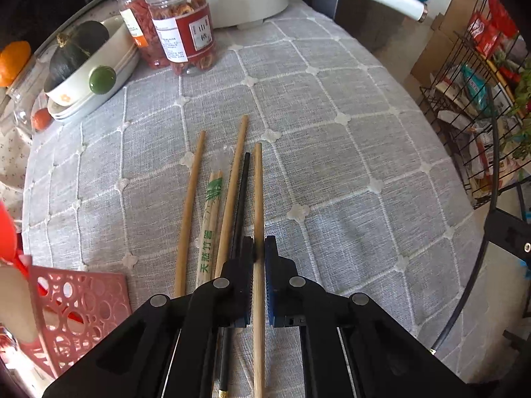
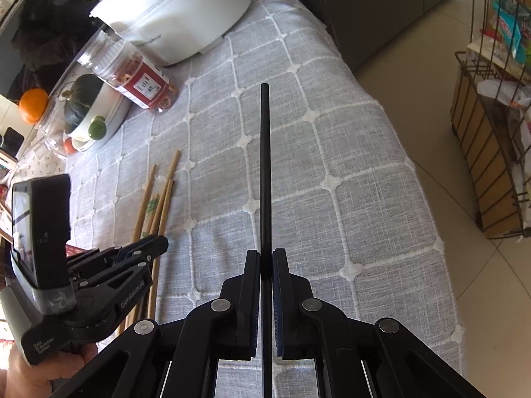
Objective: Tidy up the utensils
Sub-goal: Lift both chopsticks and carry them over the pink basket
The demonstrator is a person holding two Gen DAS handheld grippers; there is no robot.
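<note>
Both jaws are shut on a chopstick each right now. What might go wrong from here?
The left gripper pinches a light wooden chopstick beside a black chopstick; lifting might drag that neighbour. The right gripper holds its own black chopstick near one end, so the long free end could pivot or slip.

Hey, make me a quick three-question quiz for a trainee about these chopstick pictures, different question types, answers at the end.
1. True or false: the right gripper is shut on a black chopstick.
2. Multiple choice: what is the left gripper shut on? A) the wrapped chopsticks B) a light wooden chopstick C) a jar
3. Fill in the blank: the loose chopsticks lie on a grey checked ____.

Key:
1. True.
2. B: the light wooden chopstick sits between its fingers; the wrapped chopsticks lie to its left, and the jar stands at the far edge.
3. Tablecloth.
</note>
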